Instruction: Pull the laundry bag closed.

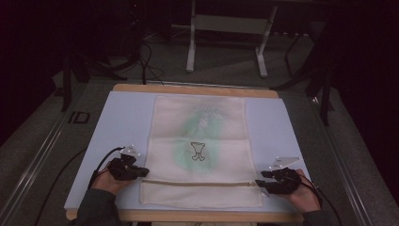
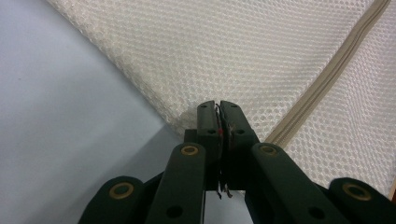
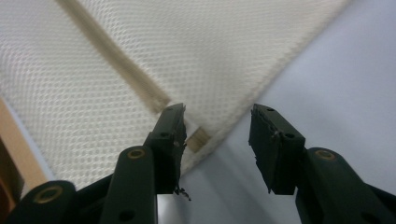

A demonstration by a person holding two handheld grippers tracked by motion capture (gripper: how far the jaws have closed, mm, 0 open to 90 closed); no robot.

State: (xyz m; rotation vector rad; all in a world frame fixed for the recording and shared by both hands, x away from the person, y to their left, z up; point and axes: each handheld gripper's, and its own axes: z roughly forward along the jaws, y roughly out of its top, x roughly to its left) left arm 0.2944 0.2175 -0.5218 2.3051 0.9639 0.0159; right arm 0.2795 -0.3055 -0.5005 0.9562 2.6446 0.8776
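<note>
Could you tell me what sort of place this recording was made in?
Probably a lab or studio set up for recording, not a home. A white board on a wooden table carries one mesh laundry bag, the surroundings are dark, cables trail over a grey carpeted floor, and a metal frame stand sits behind.

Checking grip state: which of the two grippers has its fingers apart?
The right gripper, at the zipper's end on the mesh bag: its fingers stand apart, nothing pinched. The left gripper has fingers nearly together at the bag's opposite edge.

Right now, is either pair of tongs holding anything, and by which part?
Left tongs pinch the mesh bag by its side edge; right tongs stand open, holding nothing.
</note>
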